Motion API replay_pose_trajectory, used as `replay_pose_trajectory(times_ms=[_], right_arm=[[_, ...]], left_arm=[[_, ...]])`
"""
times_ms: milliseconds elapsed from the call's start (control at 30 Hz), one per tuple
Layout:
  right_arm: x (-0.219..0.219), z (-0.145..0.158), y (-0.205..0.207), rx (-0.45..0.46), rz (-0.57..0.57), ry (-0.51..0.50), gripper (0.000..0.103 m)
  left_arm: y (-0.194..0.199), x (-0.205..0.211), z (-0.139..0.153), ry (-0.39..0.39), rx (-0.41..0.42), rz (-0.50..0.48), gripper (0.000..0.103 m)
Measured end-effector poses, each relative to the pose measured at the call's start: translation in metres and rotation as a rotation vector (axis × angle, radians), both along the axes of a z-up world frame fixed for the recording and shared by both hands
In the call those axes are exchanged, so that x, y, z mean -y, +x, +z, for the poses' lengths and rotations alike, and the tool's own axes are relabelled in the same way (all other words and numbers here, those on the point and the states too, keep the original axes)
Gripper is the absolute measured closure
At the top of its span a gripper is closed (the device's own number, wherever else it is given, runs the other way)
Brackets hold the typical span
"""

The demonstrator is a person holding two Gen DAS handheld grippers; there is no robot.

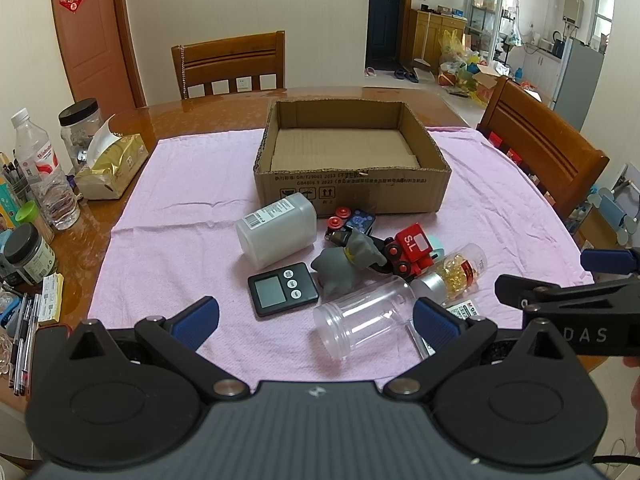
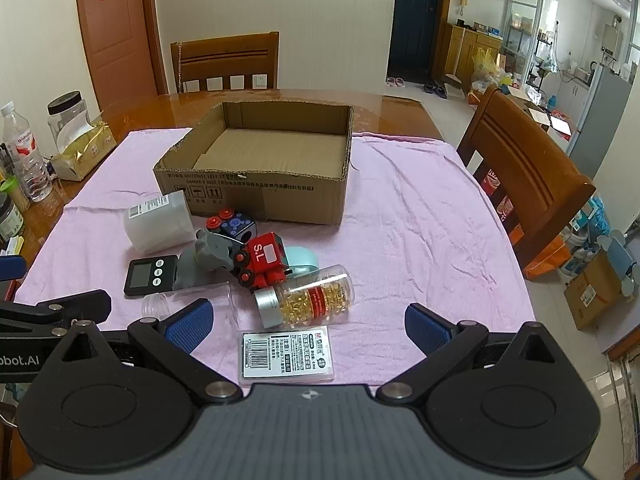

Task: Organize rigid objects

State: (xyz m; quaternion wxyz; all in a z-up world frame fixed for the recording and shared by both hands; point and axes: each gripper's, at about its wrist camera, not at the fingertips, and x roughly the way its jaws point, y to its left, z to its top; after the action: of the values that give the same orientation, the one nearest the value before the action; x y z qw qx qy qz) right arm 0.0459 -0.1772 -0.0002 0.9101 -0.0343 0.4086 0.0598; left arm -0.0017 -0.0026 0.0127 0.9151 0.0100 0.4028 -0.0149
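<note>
An open, empty cardboard box (image 1: 352,190) (image 2: 256,192) stands on a pink cloth. In front of it lies a pile: a white plastic jar (image 1: 276,234) (image 2: 158,222), a black timer (image 1: 282,289) (image 2: 150,274), a grey toy (image 1: 348,266), a red toy robot (image 1: 414,248) (image 2: 264,260), a clear empty jar (image 1: 360,318), a capsule bottle (image 1: 456,274) (image 2: 310,296) and a flat labelled case (image 2: 286,354). My left gripper (image 1: 316,320) is open and empty above the clear jar. My right gripper (image 2: 308,326) is open and empty above the case.
Wooden chairs stand at the far side (image 1: 230,64) and the right side (image 1: 544,148). Bottles, jars, a gold tissue pack (image 1: 110,168) and pens crowd the table's left edge. The pink cloth (image 2: 420,232) lies bare to the right of the pile.
</note>
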Motion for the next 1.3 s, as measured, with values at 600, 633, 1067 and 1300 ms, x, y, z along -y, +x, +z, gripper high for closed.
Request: replay_pose_trajectory(times_ms=[600,633,1067,1300], right_arm=[[0.001,0.001,0.004,0.001,0.0,0.006,0.0],[0.002,0.001,0.004,0.002,0.0,0.005,0.0],[0.002,-0.001,0.005,0.041,0.035,0.008,0.0],[0.002,-0.019,0.003,0.055,0.098,-0.004,0.0]], left_arm=[[0.002,0.002,0.001,0.0,-0.004,-0.011,0.001],[0.003,0.002,0.001,0.0,-0.004,-0.011,0.001],[0.004,0.0,-0.002,-0.022,0.016,-0.023,0.001],[0.0,-0.006,-0.011,-0.067,0.063,-0.05,0.001]])
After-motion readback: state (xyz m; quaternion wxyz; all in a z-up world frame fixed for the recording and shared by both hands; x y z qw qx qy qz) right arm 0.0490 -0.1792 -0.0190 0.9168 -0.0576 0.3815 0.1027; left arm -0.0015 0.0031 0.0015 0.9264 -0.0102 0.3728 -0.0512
